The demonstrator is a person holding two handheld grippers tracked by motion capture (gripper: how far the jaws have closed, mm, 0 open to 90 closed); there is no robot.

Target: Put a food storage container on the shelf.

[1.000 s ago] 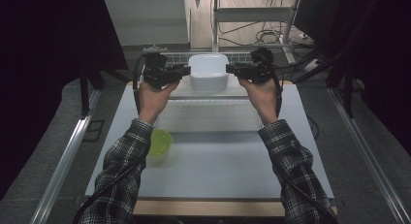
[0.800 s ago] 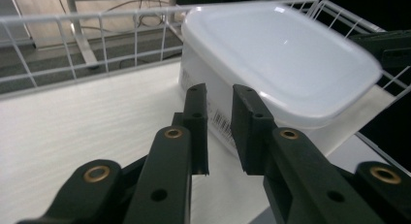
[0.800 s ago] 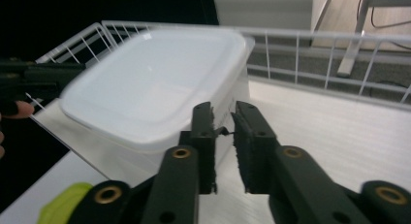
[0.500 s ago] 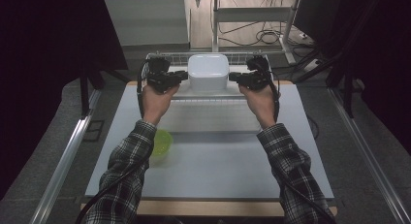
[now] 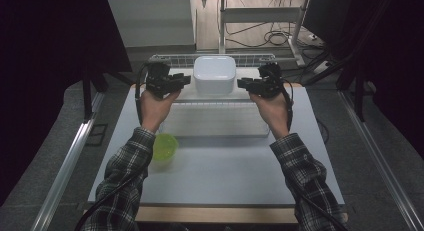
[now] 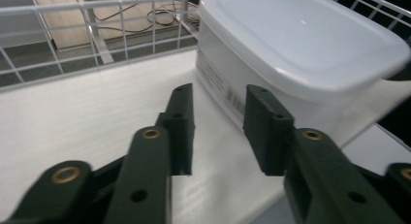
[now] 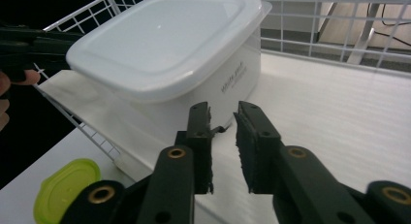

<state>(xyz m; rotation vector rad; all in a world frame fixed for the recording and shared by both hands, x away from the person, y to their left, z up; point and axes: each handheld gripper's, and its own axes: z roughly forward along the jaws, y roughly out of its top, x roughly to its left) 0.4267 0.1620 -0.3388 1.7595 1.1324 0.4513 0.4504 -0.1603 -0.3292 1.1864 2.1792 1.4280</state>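
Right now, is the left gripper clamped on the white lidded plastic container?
No. The left gripper has its jaws apart with bare gap between them, just short of the white lidded plastic container.

A lab: dark curtains (image 5: 60,46), metal rails (image 5: 65,166), floor cables (image 5: 272,37).

Glossy smooth white plastic container (image 6: 300,54), white-coated wire basket (image 7: 310,20), matt black tongs (image 7: 223,136), translucent green plastic lid (image 7: 65,187)

Box (image 5: 214,75) in rack (image 5: 165,59) (cup (image 5: 164,147) nearer)
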